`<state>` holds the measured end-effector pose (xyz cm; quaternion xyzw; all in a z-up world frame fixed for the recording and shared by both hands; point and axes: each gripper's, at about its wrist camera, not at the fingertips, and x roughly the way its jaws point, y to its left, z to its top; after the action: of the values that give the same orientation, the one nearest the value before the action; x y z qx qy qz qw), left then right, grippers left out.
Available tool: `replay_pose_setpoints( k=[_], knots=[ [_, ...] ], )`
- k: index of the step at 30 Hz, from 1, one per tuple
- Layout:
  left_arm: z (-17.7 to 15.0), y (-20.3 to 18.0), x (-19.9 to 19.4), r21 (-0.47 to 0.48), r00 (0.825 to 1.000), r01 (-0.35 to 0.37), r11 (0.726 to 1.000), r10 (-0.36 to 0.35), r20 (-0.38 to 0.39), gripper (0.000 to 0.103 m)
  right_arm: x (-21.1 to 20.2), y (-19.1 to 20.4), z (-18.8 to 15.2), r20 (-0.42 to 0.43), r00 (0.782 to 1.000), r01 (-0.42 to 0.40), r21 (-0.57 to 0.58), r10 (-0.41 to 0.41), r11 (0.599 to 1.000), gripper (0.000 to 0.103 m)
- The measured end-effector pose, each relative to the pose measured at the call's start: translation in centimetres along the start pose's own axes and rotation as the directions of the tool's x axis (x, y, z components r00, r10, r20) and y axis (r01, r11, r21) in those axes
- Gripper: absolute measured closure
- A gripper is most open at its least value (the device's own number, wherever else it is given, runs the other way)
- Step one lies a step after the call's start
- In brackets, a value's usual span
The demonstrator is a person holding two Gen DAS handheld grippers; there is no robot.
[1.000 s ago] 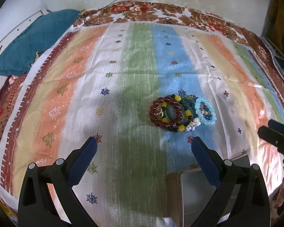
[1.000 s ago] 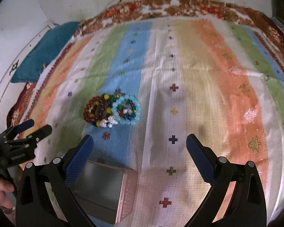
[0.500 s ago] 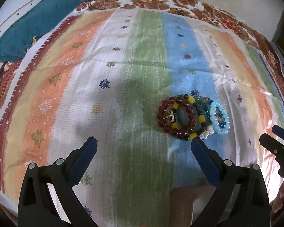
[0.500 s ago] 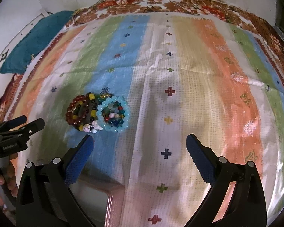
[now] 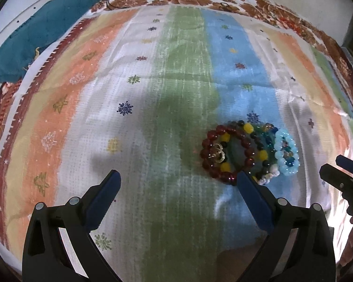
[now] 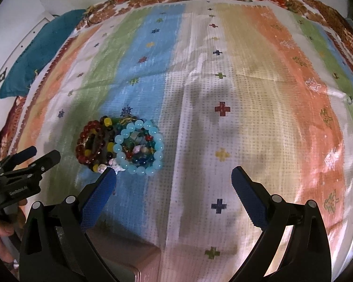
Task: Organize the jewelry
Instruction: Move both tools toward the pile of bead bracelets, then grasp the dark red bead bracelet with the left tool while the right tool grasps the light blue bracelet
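left wrist | left gripper [image 5: 177,182] fingers apart | bracelets [image 5: 244,151] ahead-right

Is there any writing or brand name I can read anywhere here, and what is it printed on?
"GenRobot.AI": white print on the black body of the left tongs, seen from the right wrist view; small, the last letters are less sure.
Nothing else is readable: the striped cloth carries only crosses and tree motifs, no lettering.

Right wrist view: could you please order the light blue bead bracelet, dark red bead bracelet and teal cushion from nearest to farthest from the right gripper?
1. Light blue bead bracelet, just beyond the right gripper's left finger.
2. Dark red bead bracelet, further left.
3. Teal cushion, far left edge.
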<state>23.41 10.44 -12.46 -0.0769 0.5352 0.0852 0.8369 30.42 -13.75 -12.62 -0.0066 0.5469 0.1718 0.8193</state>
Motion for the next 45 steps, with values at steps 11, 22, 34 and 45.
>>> replay_pose_setpoints(
  k=[11, 22, 34, 45],
  knots=[
    [0.2, 0.0, 2.6, -0.033, 0.996, 0.061, 0.998, -0.063, -0.066, 0.027, 1.8, -0.2, 0.8, -0.026, 1.0, -0.013, 0.005, 0.013, 1.0, 0.004],
    [0.7, -0.8, 3.6, -0.012, 0.995, 0.061, 0.998, -0.062, -0.076, 0.052, 3.6, -0.8, 1.3, -0.062, 0.998, -0.016, 0.031, 0.018, 0.999, 0.024],
    [0.8, -1.1, 4.0, 0.005, 0.995, 0.051, 0.999, -0.05, -0.083, 0.059, 4.7, -0.9, 1.7, -0.068, 0.997, 0.023, 0.03, -0.02, 0.999, 0.036],
    [0.6, -0.4, 4.0, -0.045, 0.988, 0.117, 0.992, -0.121, -0.093, 0.078, 5.2, -0.2, 2.0, -0.062, 0.994, 0.086, -0.027, -0.087, 0.996, 0.057]
  ],
)
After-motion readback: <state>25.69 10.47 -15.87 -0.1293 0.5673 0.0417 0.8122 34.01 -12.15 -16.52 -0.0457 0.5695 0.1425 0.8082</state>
